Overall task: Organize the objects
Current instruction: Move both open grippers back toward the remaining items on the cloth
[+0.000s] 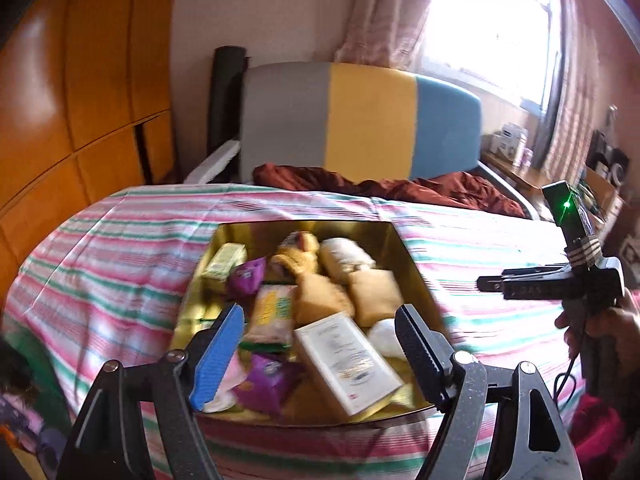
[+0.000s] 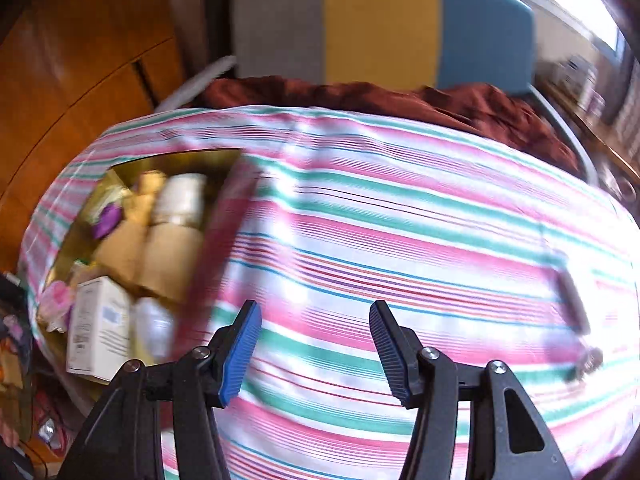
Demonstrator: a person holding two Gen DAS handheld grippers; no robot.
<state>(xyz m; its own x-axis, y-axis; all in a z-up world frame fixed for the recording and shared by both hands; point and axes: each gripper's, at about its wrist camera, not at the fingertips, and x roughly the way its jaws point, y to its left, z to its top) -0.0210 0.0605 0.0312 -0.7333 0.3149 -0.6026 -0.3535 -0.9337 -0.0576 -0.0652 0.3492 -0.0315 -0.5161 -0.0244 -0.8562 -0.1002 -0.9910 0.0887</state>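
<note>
Most of the sorting looks done, judging from how things lie: the gold box [image 1: 308, 232] sits on the striped bedspread [image 1: 120, 248] and is already crowded with goods. You can make out a white carton [image 1: 348, 360] near its front edge, purple packets [image 1: 268, 376], a yellow-green packet [image 1: 274, 312], tan wrapped parcels [image 1: 372, 292] and a pale roll [image 1: 346, 254] toward the back. The bedspread around the box shows almost nothing loose. At the far right of the right wrist view a small blurred object [image 2: 592, 358] lies on the stripes, and a longer smeared shape sits above it; I cannot tell what either is. If those count among the objects, they are what remains for you to gather.

Your left tongs [image 1: 320, 344] hang over the near half of the box, jaws spread wide with nothing pressed between them. The carton and a purple packet lie beneath the gap, apart from the pads.

Your right tongs [image 2: 316, 348] stand partly open over bare stripes, well to the right of the box, and hold nothing. From the left wrist view you can see that right tool at the edge, gripped in your hand [image 1: 600, 328].
</note>
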